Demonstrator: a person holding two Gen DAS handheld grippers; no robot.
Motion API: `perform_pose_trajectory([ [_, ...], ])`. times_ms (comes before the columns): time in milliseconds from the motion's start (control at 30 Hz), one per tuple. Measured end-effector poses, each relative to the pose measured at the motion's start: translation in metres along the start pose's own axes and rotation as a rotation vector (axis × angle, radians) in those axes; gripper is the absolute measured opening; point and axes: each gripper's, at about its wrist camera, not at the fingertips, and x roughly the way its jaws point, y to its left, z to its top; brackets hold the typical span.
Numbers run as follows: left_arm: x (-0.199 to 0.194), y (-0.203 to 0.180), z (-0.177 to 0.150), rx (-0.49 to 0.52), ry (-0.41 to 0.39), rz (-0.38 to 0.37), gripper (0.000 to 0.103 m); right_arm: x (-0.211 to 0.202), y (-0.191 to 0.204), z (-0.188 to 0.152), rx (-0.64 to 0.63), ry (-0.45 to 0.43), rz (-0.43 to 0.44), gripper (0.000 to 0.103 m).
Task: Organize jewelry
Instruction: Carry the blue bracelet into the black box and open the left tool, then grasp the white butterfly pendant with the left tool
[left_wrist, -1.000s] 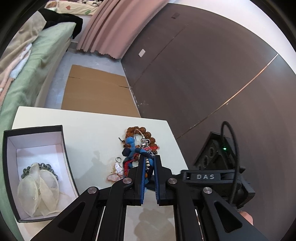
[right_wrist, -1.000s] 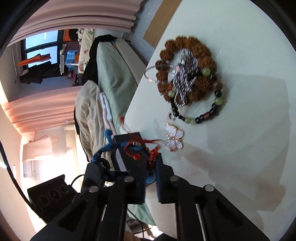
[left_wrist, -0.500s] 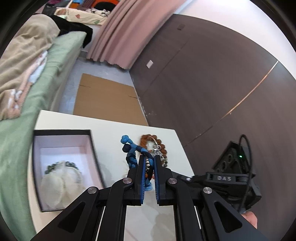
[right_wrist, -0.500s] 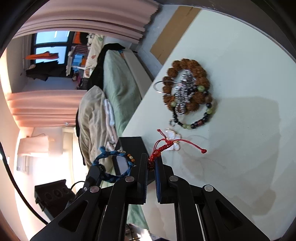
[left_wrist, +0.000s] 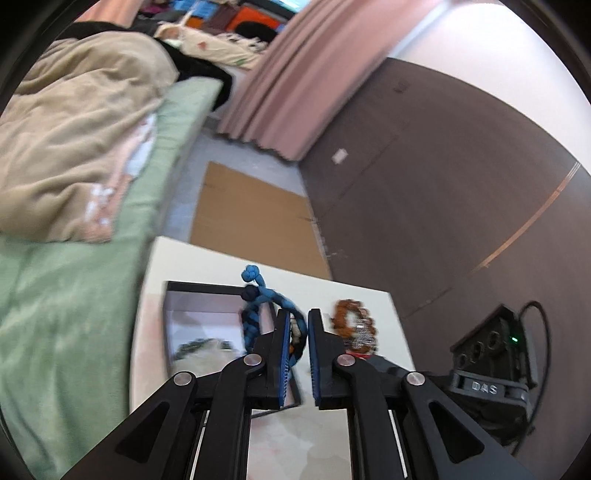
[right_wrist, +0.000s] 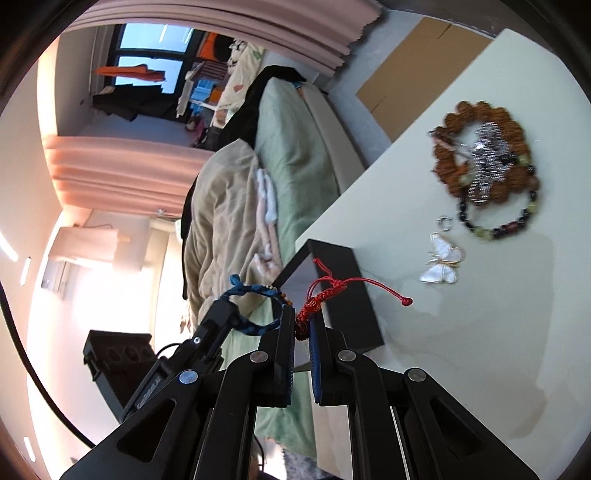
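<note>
My left gripper (left_wrist: 296, 325) is shut on a blue braided bracelet (left_wrist: 258, 295) and holds it above the open black box (left_wrist: 199, 291) on the white table (left_wrist: 362, 295); it also shows in the right wrist view (right_wrist: 247, 291). My right gripper (right_wrist: 303, 321) is shut on a red cord bracelet (right_wrist: 328, 291), lifted near the box (right_wrist: 343, 295). A brown bead bracelet (right_wrist: 447, 173) with a silver chain (right_wrist: 484, 166), a dark bead bracelet (right_wrist: 498, 229), a small ring (right_wrist: 444, 222) and a butterfly pendant (right_wrist: 443, 264) lie on the table.
The box holds a bead bracelet under pale petal-like pieces (left_wrist: 203, 347). A bed with green sheet (left_wrist: 66, 295) and beige blanket runs along the table's left. Flat cardboard (left_wrist: 251, 221) lies on the floor beyond. A dark wall (left_wrist: 443, 184) stands to the right.
Both grippers lifted off the jewelry pile, pulling the blue and red bracelets apart. My left gripper swung left with the blue bracelet over the box. The right gripper rose with the red cord.
</note>
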Motion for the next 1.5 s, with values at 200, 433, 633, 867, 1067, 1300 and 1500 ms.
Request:
perform_pose_trajectory([
  [200, -0.017, 0.023, 0.006, -0.09, -0.069, 0.04, 0.083, 0.014, 0.018, -0.006, -0.056, 0.01, 0.05, 0.009],
  [433, -0.025, 0.028, 0.011, -0.099, -0.088, 0.058, 0.083, 0.029, 0.036, -0.009, -0.105, 0.021, 0.108, 0.009],
  [633, -0.03, 0.039, 0.015, -0.132, -0.102, 0.065, 0.083, 0.044, 0.034, -0.005, -0.101, 0.043, -0.016, 0.062],
  [867, -0.031, 0.042, 0.015, -0.15, -0.101, 0.055, 0.083, 0.013, 0.022, 0.001, -0.089, -0.009, -0.034, 0.064],
  [1067, -0.026, 0.031, 0.01, -0.112, -0.083, 0.047, 0.083, -0.014, 0.012, 0.004, -0.07, -0.053, -0.077, 0.064],
  [1300, -0.018, 0.011, 0.002, -0.06, -0.069, 0.037, 0.083, -0.057, 0.001, 0.009, -0.069, -0.14, -0.154, 0.064],
  [1500, -0.007, -0.01, -0.005, -0.006, -0.052, 0.03, 0.083, -0.084, -0.008, 0.012, -0.066, -0.176, -0.195, 0.064],
])
